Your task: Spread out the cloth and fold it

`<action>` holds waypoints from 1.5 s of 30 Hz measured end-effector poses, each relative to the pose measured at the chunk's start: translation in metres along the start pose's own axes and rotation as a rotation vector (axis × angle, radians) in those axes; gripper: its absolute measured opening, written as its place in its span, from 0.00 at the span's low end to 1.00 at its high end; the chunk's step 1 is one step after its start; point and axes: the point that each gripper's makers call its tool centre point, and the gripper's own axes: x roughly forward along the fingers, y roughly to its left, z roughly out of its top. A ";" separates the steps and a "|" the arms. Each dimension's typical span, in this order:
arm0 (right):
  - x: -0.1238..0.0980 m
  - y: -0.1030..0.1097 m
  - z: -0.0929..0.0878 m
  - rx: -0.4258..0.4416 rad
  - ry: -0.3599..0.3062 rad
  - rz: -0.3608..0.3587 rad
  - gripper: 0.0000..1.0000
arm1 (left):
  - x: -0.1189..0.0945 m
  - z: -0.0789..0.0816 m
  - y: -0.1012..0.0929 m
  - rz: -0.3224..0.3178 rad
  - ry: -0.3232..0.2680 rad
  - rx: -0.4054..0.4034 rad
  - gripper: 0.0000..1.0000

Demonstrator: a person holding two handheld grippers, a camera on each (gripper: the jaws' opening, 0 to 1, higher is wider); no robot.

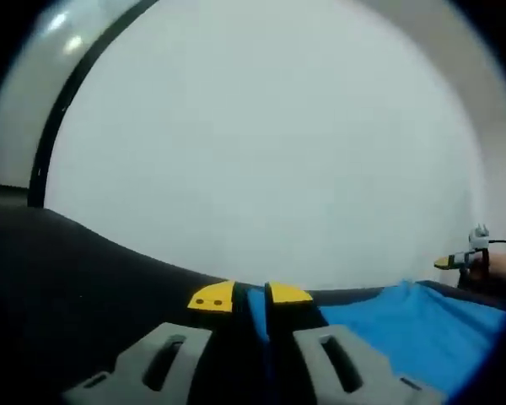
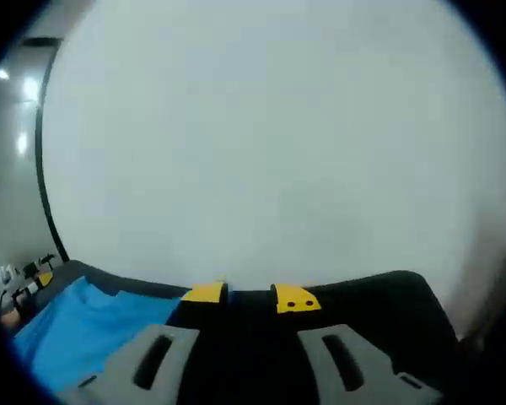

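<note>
While the left gripper (image 1: 250, 297) is pinching the blue cloth (image 1: 422, 325) (soft, floppy), the right gripper (image 2: 250, 296) is gripping another edge, I judge.

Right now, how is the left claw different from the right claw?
The left claw has a strip of the blue cloth between its yellow tips; the right claw shows a dark gap there, so I cannot tell if it grips. The cloth lies right of the left claw but left of the right claw. Both have yellow tips and grey bodies, low over the dark table.
</note>
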 end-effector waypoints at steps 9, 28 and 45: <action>-0.120 0.010 0.021 -0.175 -0.074 -0.014 0.19 | -0.075 0.003 -0.056 -0.175 0.180 -0.153 0.17; -0.353 0.028 -0.117 -0.195 -0.044 -0.286 0.21 | -0.368 -0.003 -0.016 -0.031 0.293 -0.090 0.30; -0.351 0.018 -0.161 -0.189 -0.011 -0.339 0.22 | -0.375 -0.049 -0.005 -0.032 0.478 0.197 0.08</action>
